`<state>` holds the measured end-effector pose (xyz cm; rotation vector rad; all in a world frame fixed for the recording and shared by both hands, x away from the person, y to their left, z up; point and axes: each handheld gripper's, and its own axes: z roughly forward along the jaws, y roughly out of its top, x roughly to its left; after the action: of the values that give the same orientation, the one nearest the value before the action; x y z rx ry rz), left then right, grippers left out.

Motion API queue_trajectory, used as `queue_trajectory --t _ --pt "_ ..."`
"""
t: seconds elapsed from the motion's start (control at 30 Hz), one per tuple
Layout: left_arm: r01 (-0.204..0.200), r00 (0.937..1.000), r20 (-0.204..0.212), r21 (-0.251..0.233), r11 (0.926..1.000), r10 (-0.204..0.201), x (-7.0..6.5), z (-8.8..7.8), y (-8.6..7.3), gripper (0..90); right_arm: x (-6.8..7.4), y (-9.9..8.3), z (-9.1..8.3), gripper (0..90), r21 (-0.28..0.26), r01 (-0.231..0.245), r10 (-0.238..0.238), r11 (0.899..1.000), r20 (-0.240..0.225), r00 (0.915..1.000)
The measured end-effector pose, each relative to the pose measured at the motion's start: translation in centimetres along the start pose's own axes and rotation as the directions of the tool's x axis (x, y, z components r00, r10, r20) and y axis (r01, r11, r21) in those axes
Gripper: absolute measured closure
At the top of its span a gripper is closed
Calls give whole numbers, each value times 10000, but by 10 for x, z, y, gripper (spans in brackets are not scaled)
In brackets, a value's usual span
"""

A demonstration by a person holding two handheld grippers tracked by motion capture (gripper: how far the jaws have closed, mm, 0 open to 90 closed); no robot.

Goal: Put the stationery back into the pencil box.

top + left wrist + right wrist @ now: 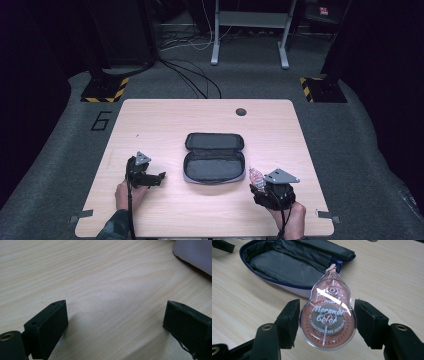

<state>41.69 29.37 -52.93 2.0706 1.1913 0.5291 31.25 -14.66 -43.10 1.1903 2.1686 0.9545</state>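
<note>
Right gripper (327,320), lower right of the high view, is clamped on a correction tape dispenser (328,320): its two black jaws press the wide round body from both sides, pink tip pointing away toward the pencil case (287,267). Gripping at the widest part probably keeps the dispenser from twisting and leaves the narrow end free to go in first.

The case lies open at frame center in the high view (214,157), lid flipped back, dark lining empty, likely ready to receive the dispenser.

Left gripper (115,320), lower left of the high view (145,176), has jaws spread apart with nothing between them, low over bare table (100,272). Case edge sits at upper right of the left gripper view, so it's probably parked there to steady the case if needed.
</note>
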Motion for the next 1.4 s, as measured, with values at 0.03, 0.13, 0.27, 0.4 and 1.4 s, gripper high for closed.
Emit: queue_trajectory --t 0.03,0.13,0.27,0.4,1.4 --pt "-25 10000 -2 21 10000 25 0 0 0 56 2 5 2 392 9 50 -50 10000 -45 10000" --pt "-36 10000 0 33 10000 36 0 0 0 56 5 15 8 392 -34 303 -304 9995 -149 9994" --pt "-22 10000 -2 20 10000 22 0 0 0 56 8 22 13 392 -19 387 -388 9992 -256 9989" --pt "-38 10000 0 32 10000 38 0 0 0 56 10 31 22 392 81 497 -494 9987 -362 9981" --pt "-48 10000 -12 30 10000 48 0 0 0 55 22 67 91 392 586 883 -811 9944 -1165 9899"
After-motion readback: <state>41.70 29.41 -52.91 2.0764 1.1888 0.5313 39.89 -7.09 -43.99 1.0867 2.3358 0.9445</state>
